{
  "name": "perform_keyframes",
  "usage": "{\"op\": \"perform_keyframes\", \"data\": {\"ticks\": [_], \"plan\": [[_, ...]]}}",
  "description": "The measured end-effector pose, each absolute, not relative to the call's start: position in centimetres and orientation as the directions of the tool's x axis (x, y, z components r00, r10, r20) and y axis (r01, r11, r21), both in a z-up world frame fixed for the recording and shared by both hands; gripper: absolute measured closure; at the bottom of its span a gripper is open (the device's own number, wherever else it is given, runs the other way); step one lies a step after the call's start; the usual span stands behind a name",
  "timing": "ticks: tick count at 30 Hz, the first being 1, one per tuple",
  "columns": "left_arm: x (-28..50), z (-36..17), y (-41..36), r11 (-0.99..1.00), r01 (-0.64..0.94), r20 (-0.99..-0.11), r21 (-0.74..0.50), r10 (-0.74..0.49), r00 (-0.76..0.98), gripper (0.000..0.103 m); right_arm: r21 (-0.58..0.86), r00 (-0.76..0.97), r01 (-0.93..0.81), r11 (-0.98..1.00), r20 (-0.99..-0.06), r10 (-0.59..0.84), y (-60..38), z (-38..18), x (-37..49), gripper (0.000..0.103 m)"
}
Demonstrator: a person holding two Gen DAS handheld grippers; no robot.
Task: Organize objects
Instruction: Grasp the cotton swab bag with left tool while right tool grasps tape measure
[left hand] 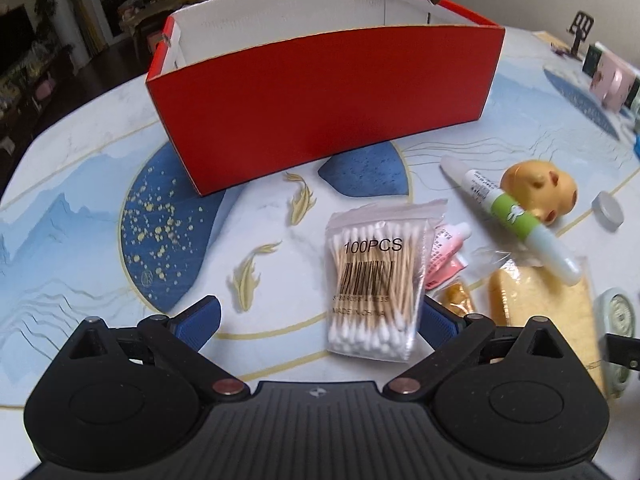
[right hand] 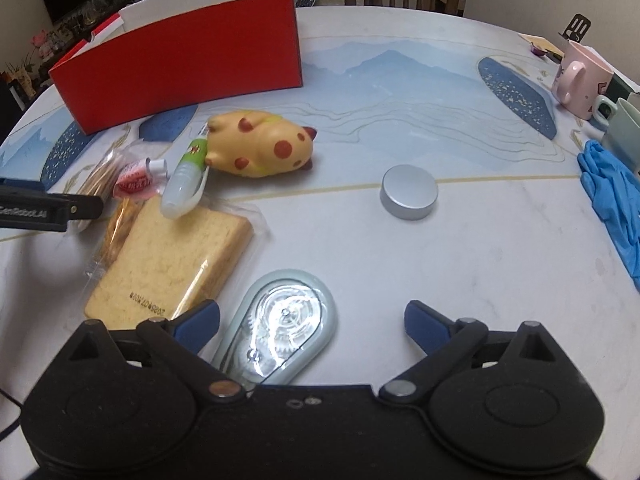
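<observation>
Tabletop (right hand: 460, 248), patterned, cluttered. Left gripper (left hand: 316, 320) spread wide over the cotton swab bag (left hand: 372, 280), pads clear of it. Right gripper (right hand: 312, 320) likewise spread, tape dispenser (right hand: 280, 324) between its fingers, ungripped. Step: pick-up approach. Next: close, lift over red box (left hand: 320, 100) rim beyond. Neighbours crowd right; left side free.

The box (left hand: 320, 96) is red outside, white inside; the toy cat (right hand: 260, 144) is yellow with red-brown spots; the tablecloth (right hand: 400, 92) shows blue mountains and gold fish; the cup (right hand: 580, 80) is pink.
</observation>
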State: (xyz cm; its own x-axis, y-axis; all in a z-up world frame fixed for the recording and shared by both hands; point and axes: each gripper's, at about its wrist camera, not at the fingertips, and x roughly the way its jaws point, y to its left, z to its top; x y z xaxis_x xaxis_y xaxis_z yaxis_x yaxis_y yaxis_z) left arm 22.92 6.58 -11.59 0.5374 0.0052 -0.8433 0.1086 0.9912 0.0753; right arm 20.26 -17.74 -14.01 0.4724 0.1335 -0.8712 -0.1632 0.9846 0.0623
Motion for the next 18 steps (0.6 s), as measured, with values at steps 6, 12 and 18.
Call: {"op": "perform_keyframes", "data": {"ticks": [6, 12, 18], "plan": [[23.8, -12.2, 6.3, 0.986, 0.129, -0.852, 0.101, 0.019, 0.523, 0.001, 0.061, 0.457, -0.162, 0.985, -0.880, 0.129, -18.0, -14.4, 20.2, 0.006], [24.4, -12.6, 6.5, 0.987, 0.135, -0.863, 0.088, 0.008, 0.504, 0.001, 0.038, 0.458, -0.199, 0.979, -0.880, 0.127, -18.2, -14.4, 19.6, 0.010], [24.1, -13.4, 7.2, 0.995, 0.093, -0.874, 0.018, -0.029, 0.486, 0.003, 0.011, 0.468, -0.227, 0.974, -0.876, 0.119, -18.6, -14.2, 19.1, 0.022]]}}
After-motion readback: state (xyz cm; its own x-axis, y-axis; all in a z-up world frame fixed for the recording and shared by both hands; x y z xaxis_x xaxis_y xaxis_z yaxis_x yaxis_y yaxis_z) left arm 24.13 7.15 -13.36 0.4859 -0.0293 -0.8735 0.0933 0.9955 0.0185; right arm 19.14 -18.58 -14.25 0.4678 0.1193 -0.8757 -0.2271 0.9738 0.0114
